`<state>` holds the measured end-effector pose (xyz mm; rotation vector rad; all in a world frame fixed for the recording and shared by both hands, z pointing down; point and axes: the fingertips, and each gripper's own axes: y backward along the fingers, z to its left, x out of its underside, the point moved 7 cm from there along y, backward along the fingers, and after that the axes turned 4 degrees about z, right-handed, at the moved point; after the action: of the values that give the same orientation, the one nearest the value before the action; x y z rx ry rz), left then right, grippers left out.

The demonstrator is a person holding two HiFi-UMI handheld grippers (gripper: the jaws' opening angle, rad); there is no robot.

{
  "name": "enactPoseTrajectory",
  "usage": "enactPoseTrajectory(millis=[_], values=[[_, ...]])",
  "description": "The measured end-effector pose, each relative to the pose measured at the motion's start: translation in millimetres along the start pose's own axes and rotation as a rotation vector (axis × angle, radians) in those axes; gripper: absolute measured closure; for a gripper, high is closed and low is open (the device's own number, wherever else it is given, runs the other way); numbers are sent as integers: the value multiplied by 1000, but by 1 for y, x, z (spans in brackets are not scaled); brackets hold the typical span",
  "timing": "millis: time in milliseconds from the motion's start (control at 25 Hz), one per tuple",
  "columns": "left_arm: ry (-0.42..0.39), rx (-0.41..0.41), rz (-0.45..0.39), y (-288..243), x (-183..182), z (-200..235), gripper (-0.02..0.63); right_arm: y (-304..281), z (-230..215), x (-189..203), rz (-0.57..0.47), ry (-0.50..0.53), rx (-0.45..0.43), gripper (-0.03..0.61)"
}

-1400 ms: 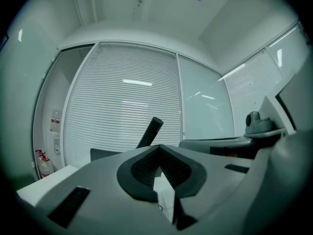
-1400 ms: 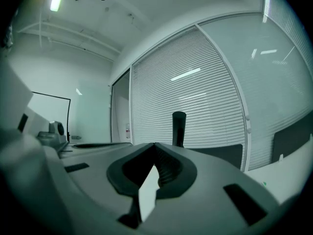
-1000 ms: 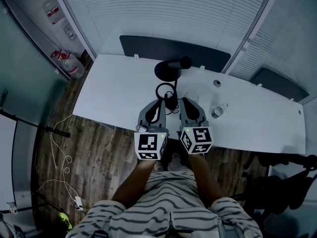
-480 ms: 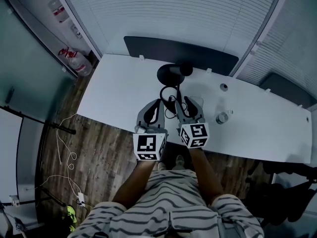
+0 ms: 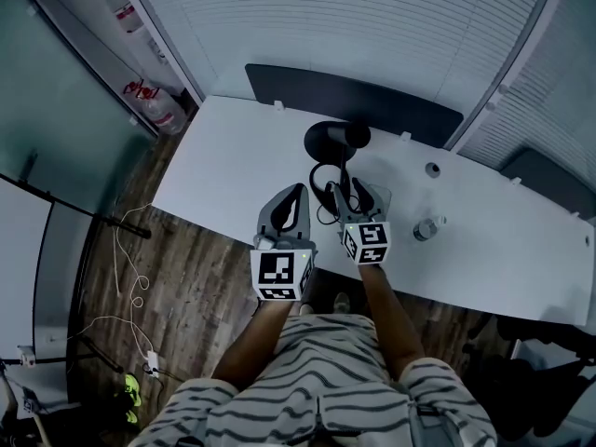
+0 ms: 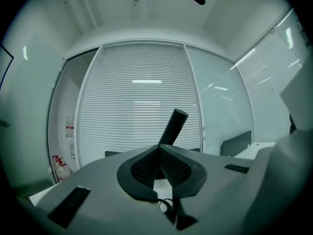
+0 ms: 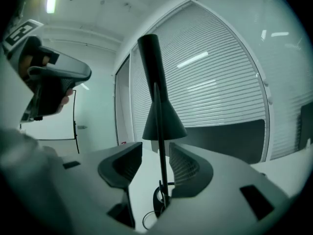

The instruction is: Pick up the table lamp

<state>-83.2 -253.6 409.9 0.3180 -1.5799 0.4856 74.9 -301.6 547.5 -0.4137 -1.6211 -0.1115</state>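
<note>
Lamp (image 7: 164,124) between right gripper's (image 7: 155,153) opening jaws

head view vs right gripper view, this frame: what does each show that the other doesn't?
Head view only: the white table end to end, the wood floor, a small round object on the table, and the person's striped shirt.

Right gripper view only: the right tool with its jaws opening, and the table lamp with its thin stem in the gap between them, pads not pressing on it.

Both: the table lamp, the left tool, the slatted blinds.
</note>
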Motion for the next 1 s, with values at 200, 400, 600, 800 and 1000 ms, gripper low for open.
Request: enactPoseTrajectory(millis=[200,400,600,800,1000], values=[[-13,-33,7,1,2,3,606,-23,-14,19,3,-10,-17,413],[-17,-76,12,3,6,11,606,-45,-18,30,-3,-18,-27,413],[-19,-112,20,5,7,19,606,-63,-16,31,5,21,-43,413],[-28,-129,23,5,6,19,606,-74,-22,27,-10,11,-40,438],[-33,-142,31,6,7,19,606,-78,-20,21,-28,25,-47,533]])
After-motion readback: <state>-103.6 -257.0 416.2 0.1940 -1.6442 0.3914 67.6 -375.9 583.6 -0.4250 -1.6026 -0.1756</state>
